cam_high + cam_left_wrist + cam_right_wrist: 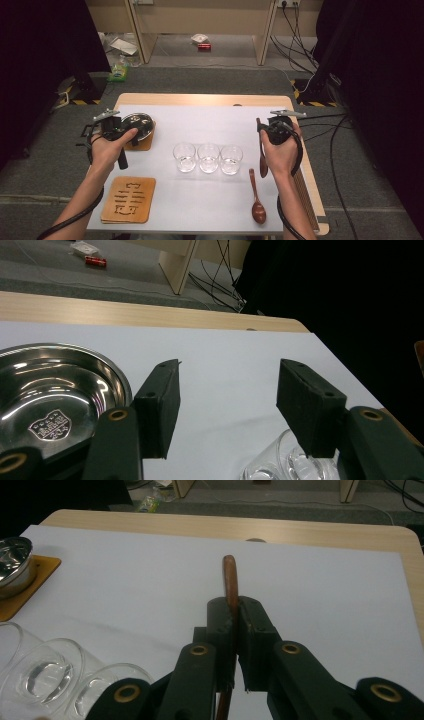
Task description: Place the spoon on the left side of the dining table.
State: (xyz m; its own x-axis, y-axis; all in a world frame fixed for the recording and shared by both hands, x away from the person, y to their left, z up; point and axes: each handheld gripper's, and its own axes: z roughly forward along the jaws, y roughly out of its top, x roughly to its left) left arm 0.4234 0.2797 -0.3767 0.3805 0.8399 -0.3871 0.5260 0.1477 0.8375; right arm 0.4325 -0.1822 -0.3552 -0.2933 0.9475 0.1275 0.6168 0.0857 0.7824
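Item in hand: wooden spoon [230, 580], pinched by its handle in my right gripper [235, 615]. The fingers [256, 630] are clamped flat on the stem, so the spoon stands nearly upright above the right side of the desk [210, 99]; in the high view its bowl end hangs below my hand, at [263, 167]. Gripped along the stem like this, I judge it stays steady for carrying or dipping.

Second wooden spoon [257, 200]: lies flat on the white mat [200, 120], near the front right, bowl toward me, just beside the held one and free of it.

Three clear glasses [208, 158]: a tight row at the mat's centre, upright and apparently empty, within easy reach of the spoon.

Left gripper [227, 405]: fingers [159, 405] spread fairly wide with nothing between them, hovering beside the steel bowl [55, 395]; I read it as waiting.

Steel bowl: sits on a wooden coaster [144, 142] at the left rear, likely to spare the mat.

Carved wooden trivet [130, 199]: front left, bare.
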